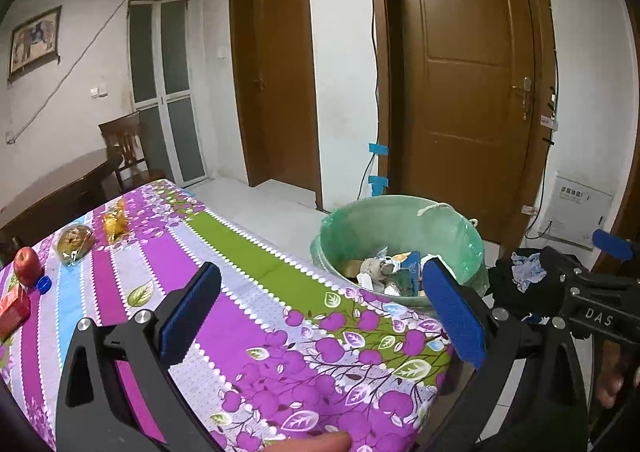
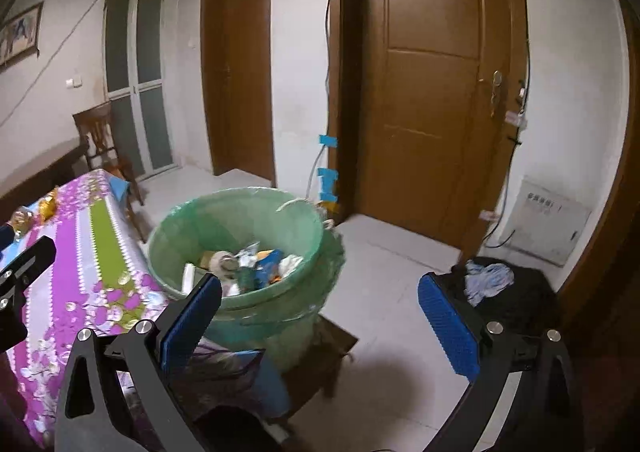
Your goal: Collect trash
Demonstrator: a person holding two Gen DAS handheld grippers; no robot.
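A green-lined trash bin (image 1: 400, 219) stands past the table's right end, with mixed trash (image 1: 392, 272) inside; it also shows in the right wrist view (image 2: 240, 219). My left gripper (image 1: 320, 308) is open and empty above the purple floral tablecloth (image 1: 256, 312). My right gripper (image 2: 320, 312) is open and empty, just in front of the bin over the floor. On the far left of the table lie a wrapped bun (image 1: 74, 242), a yellow wrapper (image 1: 115, 221), a blue bottle cap (image 1: 44, 284), a red apple (image 1: 28, 264) and a red box (image 1: 14, 310).
The right gripper's body (image 1: 592, 304) shows at the right of the left wrist view. A black bag with a pale cloth (image 2: 504, 292) lies on the floor by the brown door (image 2: 432, 83). The bin rests on a low stool (image 2: 328, 348). A wooden chair (image 1: 124, 143) stands at the back.
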